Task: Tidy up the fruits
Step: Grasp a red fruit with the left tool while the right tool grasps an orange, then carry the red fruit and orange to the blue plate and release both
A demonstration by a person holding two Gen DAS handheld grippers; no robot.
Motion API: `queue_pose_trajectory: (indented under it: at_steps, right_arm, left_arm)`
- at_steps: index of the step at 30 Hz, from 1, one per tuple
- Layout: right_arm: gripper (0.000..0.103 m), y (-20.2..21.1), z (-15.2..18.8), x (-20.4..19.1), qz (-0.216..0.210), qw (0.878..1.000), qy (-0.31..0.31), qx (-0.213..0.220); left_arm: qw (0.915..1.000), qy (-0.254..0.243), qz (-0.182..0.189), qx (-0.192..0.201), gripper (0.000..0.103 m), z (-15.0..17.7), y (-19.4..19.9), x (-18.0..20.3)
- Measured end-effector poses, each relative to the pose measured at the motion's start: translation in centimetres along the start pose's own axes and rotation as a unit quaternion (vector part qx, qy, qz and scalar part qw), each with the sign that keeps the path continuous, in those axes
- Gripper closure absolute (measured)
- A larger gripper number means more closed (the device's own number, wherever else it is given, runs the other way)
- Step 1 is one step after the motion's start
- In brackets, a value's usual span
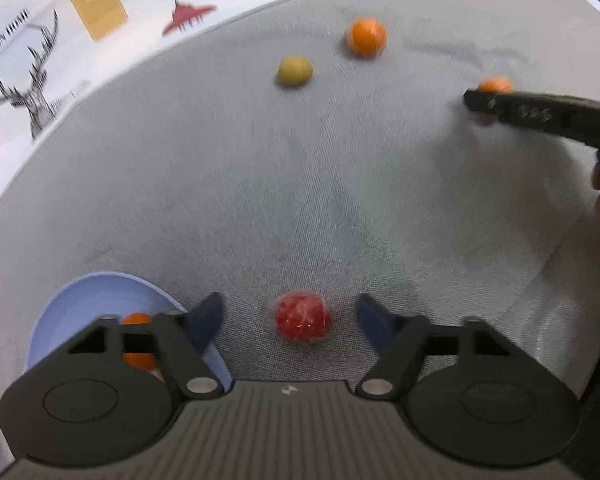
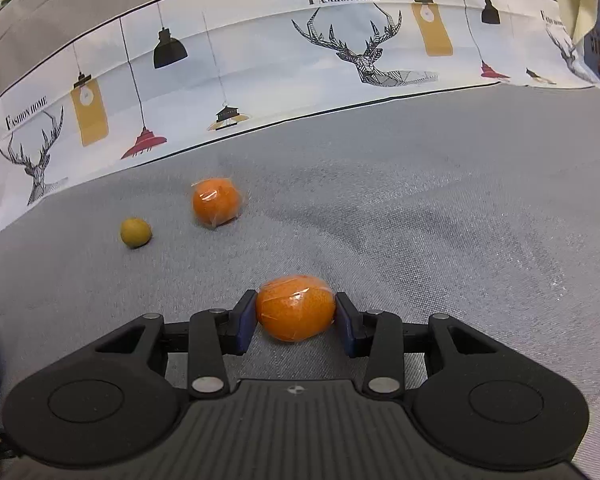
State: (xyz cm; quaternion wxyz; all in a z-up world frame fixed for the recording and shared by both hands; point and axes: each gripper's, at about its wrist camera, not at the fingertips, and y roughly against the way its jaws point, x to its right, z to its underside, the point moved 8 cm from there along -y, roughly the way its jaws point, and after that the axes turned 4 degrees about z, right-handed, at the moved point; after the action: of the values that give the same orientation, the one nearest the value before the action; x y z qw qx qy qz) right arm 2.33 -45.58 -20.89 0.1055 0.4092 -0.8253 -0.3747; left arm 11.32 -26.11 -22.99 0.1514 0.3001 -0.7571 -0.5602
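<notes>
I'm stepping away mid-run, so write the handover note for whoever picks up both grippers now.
Right gripper: shut on a wrapped orange, at the grey cloth.
Left gripper: open, pads either side of the red fruit but not touching.
Done: one orange fruit lies in the blue bowl, beside the left gripper.
Left: red fruit, the held orange, plus a second wrapped orange and a small green fruit farther back near the printed cloth border.
</notes>
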Motion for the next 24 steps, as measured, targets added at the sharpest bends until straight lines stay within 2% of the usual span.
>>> queue_pose_trajectory:
  at_steps: [3,4,5,7,10,14,18,21,24]
  right_arm:
    - [0.060,0.0,-0.1,0.1,-0.002,1.000,-0.001,0.000]
    - [0.060,0.0,-0.1,0.1,-0.002,1.000,0.000,0.001]
    - [0.060,0.0,-0.1,0.1,-0.003,1.000,0.001,0.001]
    - [0.060,0.0,-0.3,0.2,-0.003,1.000,0.001,0.002]
    - [0.061,0.2,-0.6,0.3,0.002,1.000,0.001,0.011]
    - [0.061,2.3,-2.1,1.1,0.021,0.997,-0.008,0.075]
    - [0.061,5.9,-3.0,0.2,0.035,0.994,-0.004,0.104]
    - [0.061,10.8,-2.8,-2.6,-0.007,0.993,0.010,0.120]
    - [0.061,16.1,-0.7,-6.6,-0.074,0.991,0.039,0.102]
  left_arm:
    - [0.9998,0.004,0.018,0.001,0.044,0.2,-0.5,0.3]
    - [0.9993,0.000,0.036,0.002,0.064,0.2,-0.3,0.5]
    - [0.9990,0.002,0.044,0.004,0.069,0.1,0.0,0.6]
    - [0.9994,0.001,0.031,0.015,0.069,0.1,0.5,0.5]
    - [0.9988,0.016,0.031,0.033,0.069,0.0,2.4,0.3]
    - [0.9967,0.049,0.016,0.063,0.069,0.9,7.2,-0.9]
    - [0.9936,0.086,0.001,0.073,0.069,3.9,12.1,-2.8]
    - [0.9915,0.112,-0.012,0.065,0.069,7.5,15.4,-4.4]
    - [0.9894,0.136,-0.019,0.048,0.069,11.5,17.2,-5.6]
